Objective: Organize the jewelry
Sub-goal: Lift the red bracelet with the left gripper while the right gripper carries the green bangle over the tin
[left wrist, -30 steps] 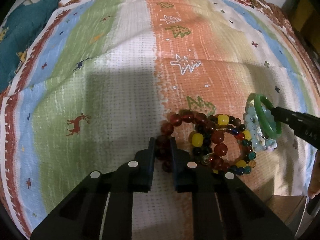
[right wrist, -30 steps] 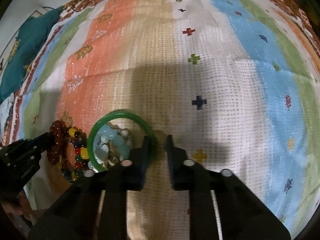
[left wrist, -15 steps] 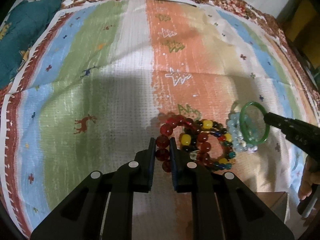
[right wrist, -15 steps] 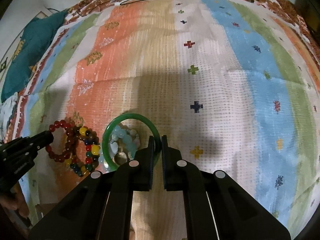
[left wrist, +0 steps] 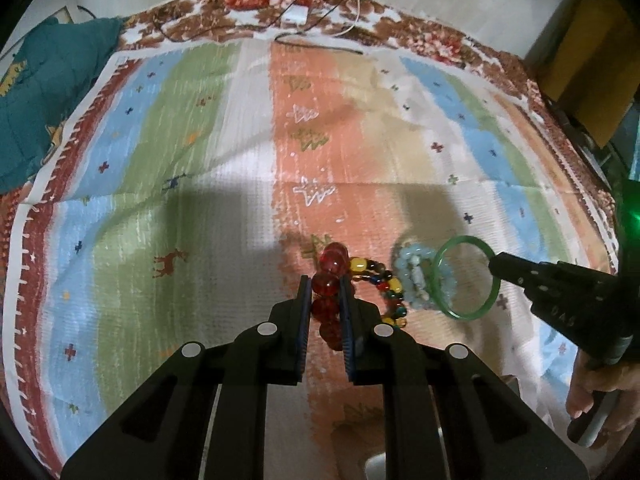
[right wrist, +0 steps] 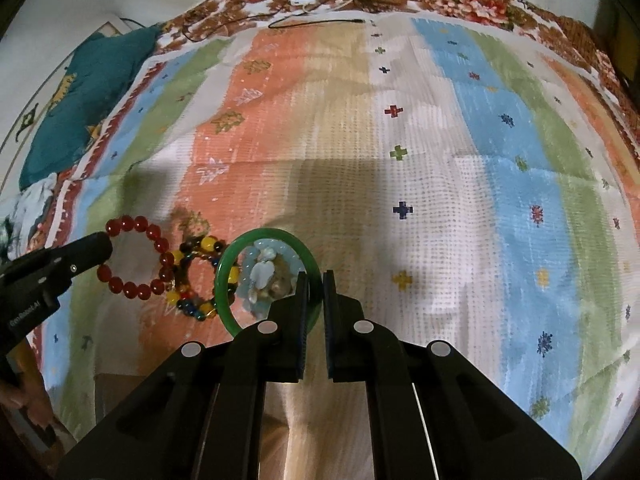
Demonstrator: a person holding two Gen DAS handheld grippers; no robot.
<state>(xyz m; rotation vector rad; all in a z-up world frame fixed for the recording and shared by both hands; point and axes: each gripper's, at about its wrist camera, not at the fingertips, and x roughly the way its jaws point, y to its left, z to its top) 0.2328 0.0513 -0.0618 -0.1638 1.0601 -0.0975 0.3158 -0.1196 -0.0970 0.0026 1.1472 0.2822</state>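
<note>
Two pairs of tongs, two bracelets, lifted at once over a striped woven cloth (left wrist: 224,152). Nearest the left camera, the left tongs (left wrist: 325,286) are pinched narrow on the red bead bracelet (left wrist: 330,280), which stands edge-on between the blades, its loop running straight ahead along the fingers; the right wrist view shows the same loop (right wrist: 134,258) as an open ring hanging from the black tips of the left tongs (right wrist: 105,249). On the other side, the right tongs (right wrist: 314,280) are closed on the near right rim of the green bangle (right wrist: 264,276), tilted so its opening faces the camera; from the left it hangs (left wrist: 466,278) off the right tongs (left wrist: 494,266), which enter from the right edge.

Between the two held pieces, and a little beyond them, lie a multicoloured bead bracelet (left wrist: 380,280) and a pale blue bead bracelet (left wrist: 412,276), just beside each other on the cloth. The multicoloured strand sits against the red loop and may be touching it; the pale one shows through the bangle. Whether either is snagged cannot be told.

The coming move likely turns on separation: red left, green right, each clearing the pair in the middle. Farther off, a teal cushion (left wrist: 48,96) rests at the left, and a white charger with cables (left wrist: 294,14) lies on the floral border by the wall. No tray or box is in view.
</note>
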